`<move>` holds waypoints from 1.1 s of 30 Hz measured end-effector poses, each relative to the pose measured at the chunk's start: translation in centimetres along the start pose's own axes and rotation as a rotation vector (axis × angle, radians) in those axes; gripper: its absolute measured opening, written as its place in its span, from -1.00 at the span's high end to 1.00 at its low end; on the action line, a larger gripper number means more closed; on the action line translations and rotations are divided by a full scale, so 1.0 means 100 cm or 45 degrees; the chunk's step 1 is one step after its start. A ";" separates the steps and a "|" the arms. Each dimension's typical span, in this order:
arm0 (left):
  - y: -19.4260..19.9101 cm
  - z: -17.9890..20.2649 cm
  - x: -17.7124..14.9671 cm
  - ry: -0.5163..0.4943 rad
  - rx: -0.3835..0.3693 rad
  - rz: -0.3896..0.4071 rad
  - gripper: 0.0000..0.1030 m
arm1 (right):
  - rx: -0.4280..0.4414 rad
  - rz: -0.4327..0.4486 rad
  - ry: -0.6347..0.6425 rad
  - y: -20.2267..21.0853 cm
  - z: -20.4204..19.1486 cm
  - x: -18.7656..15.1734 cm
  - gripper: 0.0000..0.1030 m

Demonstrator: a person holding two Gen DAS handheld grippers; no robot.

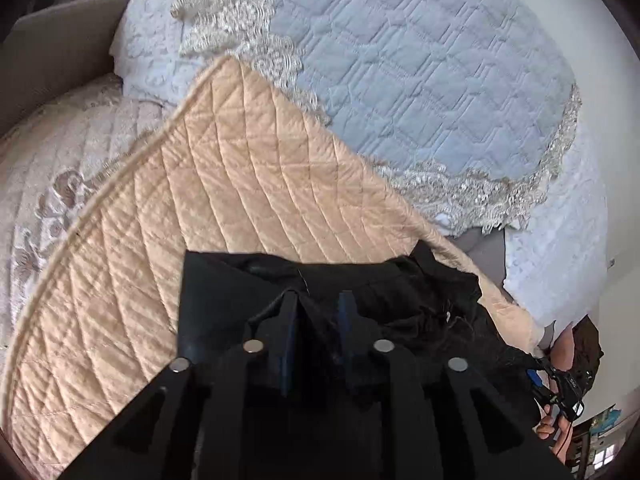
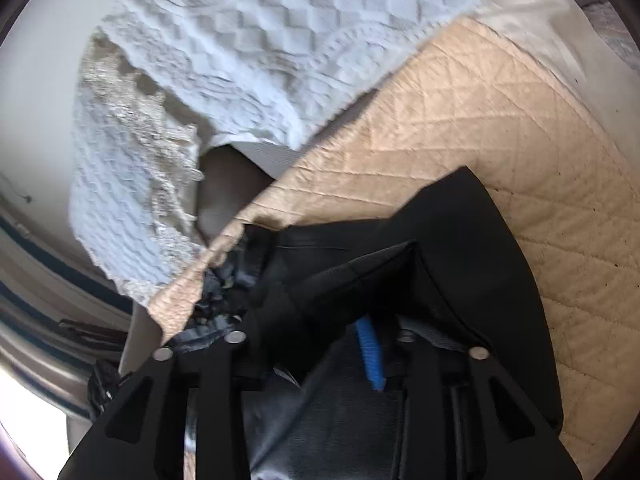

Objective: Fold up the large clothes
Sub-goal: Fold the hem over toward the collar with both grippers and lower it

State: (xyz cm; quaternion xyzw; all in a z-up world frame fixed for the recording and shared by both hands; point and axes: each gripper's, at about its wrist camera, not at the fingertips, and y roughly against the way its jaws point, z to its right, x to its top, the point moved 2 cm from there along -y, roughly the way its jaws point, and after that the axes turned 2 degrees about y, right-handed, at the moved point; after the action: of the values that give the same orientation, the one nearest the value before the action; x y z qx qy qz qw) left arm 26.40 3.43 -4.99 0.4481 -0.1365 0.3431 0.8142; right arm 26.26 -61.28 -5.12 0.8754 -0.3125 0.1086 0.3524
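Close over a bed, looking forward and down along the left gripper (image 1: 318,300) and right gripper (image 2: 316,320); both views sharing black garment (image 1: 360,280) and beige quilt (image 1: 240,168)

Garment (image 1: 248,280): plain black — no print
Quilted mat (image 1: 224,184): peach-beige, diamond stitching, pale piped edge
Bedspread (image 1: 400,60): pale blue-white, quilted squares
Lace trim (image 1: 472,192) at the bedspread's 5 o'clock edge: silvery cream, scrolled
Pillow (image 1: 60,160), 9 o'clock: cream, grey-brown floral embroidery
Gripper pads (image 2: 370,354): blue — frames black
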 end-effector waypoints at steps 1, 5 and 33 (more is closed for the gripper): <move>0.008 -0.002 0.002 -0.003 0.022 0.045 0.11 | 0.012 0.040 0.034 0.012 -0.003 -0.001 -0.13; 0.003 0.003 0.006 -0.077 0.069 0.034 -0.11 | -0.087 0.131 0.179 0.040 -0.007 0.000 -0.14; -0.094 0.031 0.002 -0.473 0.359 0.035 0.89 | -0.598 -0.040 0.429 -0.034 0.011 0.023 0.94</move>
State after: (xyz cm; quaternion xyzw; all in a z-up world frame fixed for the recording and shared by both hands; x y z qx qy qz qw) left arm 33.26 -2.47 -9.12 0.6109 -0.2408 0.2814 0.6997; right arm 30.10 -61.22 -6.86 0.7442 -0.2527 0.1716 0.5940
